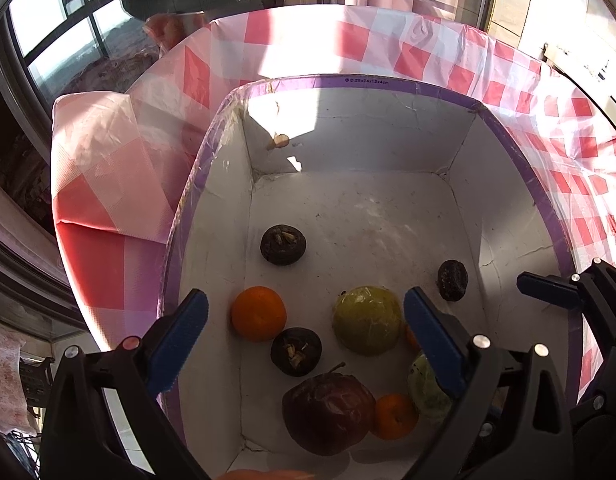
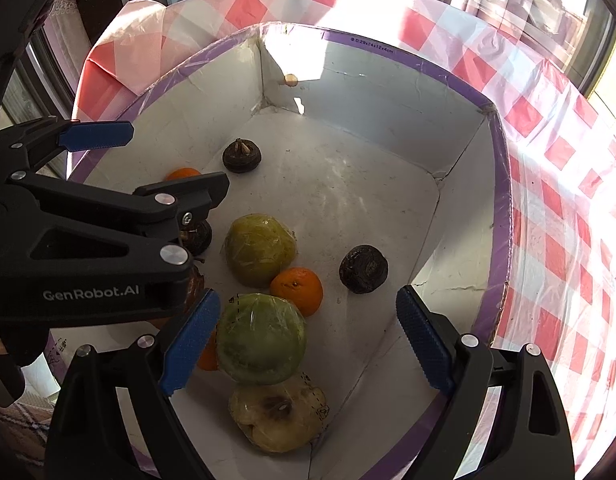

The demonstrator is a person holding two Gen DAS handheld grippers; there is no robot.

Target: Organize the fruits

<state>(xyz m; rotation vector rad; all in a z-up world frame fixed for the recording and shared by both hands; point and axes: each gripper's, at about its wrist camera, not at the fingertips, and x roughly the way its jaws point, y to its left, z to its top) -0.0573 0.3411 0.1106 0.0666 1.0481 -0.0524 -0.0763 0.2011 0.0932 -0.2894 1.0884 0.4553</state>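
Observation:
A white cardboard box with a purple rim (image 1: 520, 148) (image 2: 500, 184) holds several fruits. In the left wrist view I see an orange (image 1: 259, 313), a wrapped green pear (image 1: 367, 320), two dark mangosteens (image 1: 283, 245) (image 1: 295, 351), a dark red apple (image 1: 328, 414) and a small orange (image 1: 394, 416). My left gripper (image 1: 308, 344) is open above them, empty. In the right wrist view my right gripper (image 2: 308, 344) is open over a wrapped green fruit (image 2: 261, 338), beside an orange (image 2: 296, 290), a yellowish fruit (image 2: 277, 420) and a dark mangosteen (image 2: 364, 269).
The box sits on a red-and-white checked tablecloth (image 1: 107, 184) (image 2: 560, 184). Windows lie beyond the table's far edge. The left gripper's black body (image 2: 87, 248) crosses the left of the right wrist view; the right gripper's fingers (image 1: 548, 290) show at the right of the left wrist view.

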